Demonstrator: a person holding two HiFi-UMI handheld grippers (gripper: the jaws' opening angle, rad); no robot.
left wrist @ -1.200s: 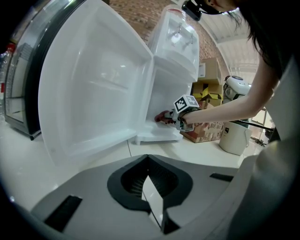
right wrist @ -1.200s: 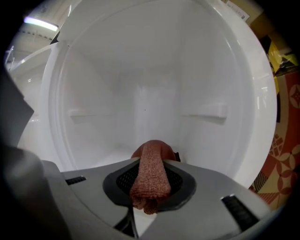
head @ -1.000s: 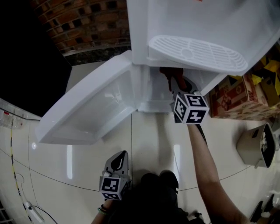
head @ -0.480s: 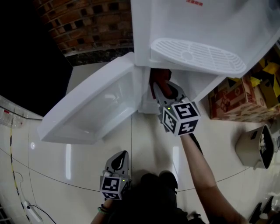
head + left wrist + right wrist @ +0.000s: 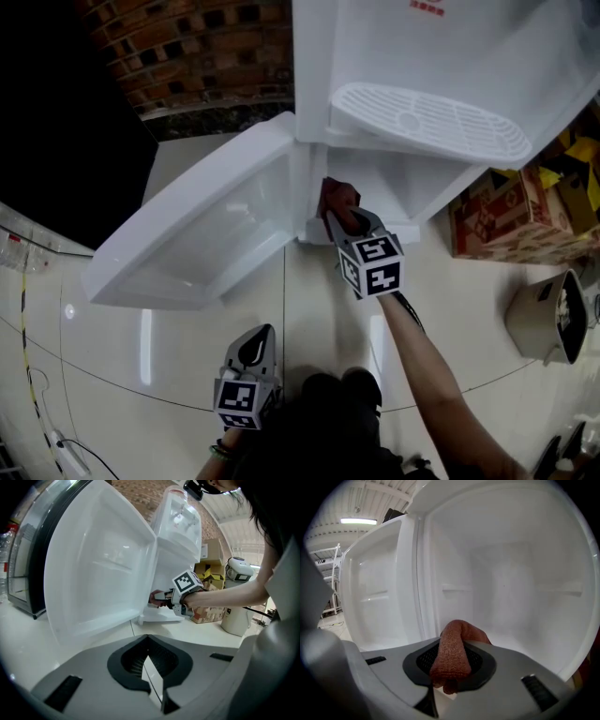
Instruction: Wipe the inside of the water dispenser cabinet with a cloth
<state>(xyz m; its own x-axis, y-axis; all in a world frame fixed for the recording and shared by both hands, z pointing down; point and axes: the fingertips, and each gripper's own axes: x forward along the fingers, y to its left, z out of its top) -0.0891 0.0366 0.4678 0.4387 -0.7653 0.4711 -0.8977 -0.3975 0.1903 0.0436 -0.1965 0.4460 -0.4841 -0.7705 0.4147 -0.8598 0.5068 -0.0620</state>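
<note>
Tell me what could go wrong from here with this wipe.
The rust-red knitted cloth shows only a small wad beyond the right gripper, so hard jaw tips might scrape the white plastic cabinet wall. Working close to the hinge edge, the gripper could knock the open white cabinet door.

The cloth (image 5: pixel 452 653) is a rust-red, coarse, nubbly knit with a matt look. The cabinet (image 5: pixel 511 588) walls and the door (image 5: pixel 206 234) are smooth white plastic with a soft gloss. The drip tray (image 5: pixel 427 120) is white ribbed plastic. The right hand-held gripper (image 5: pixel 450 670) and left hand-held gripper (image 5: pixel 149 658) have matt grey plastic shells and black, finely ribbed pads. The floor (image 5: pixel 169 347) is glossy pale tile. The far wall (image 5: pixel 187 47) is rough brick, and the box (image 5: pixel 511 220) on the right is matt printed cardboard.
</note>
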